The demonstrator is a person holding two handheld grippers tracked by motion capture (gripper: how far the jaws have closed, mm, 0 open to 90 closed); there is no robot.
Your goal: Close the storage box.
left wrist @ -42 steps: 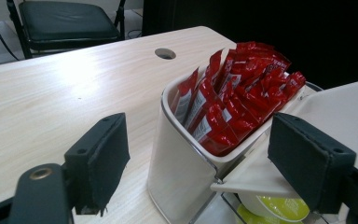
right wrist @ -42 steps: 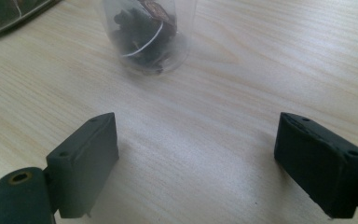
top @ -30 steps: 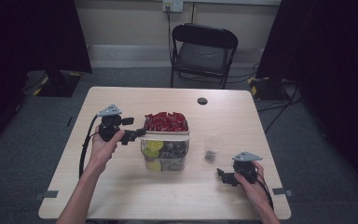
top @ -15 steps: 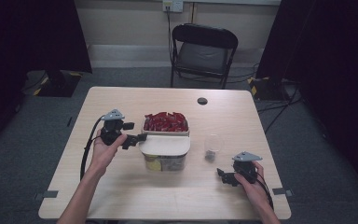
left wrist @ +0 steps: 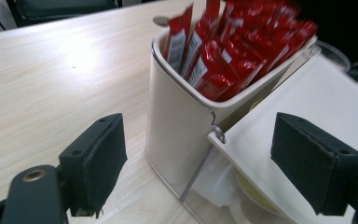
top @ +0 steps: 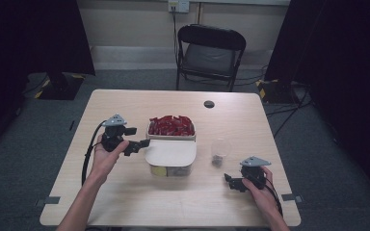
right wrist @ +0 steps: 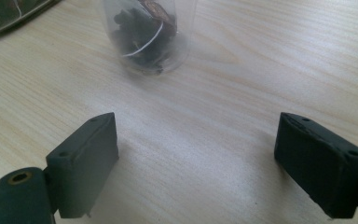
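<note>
Holding my left gripper (top: 143,143) just left of the white lid (top: 170,152) on the container (top: 171,169); jaws have just been opening, now spread with the lid's corner and the container edge between them, pads pressing nothing. Container sits mid-table (top: 125,202), red packets (top: 171,124) in its back compartment. My right gripper (top: 229,180) rests near the front right, jaws wide and empty, pointing at a clear cup (top: 220,150) with dark contents.

Grey carpet floor (top: 24,144) — pale wood table (top: 250,120) at centre. Black folding chair (top: 211,53) behind it, against a cream wall (top: 125,24) with an outlet (top: 178,6). Black curtains (top: 337,57) both sides — dim light.
</note>
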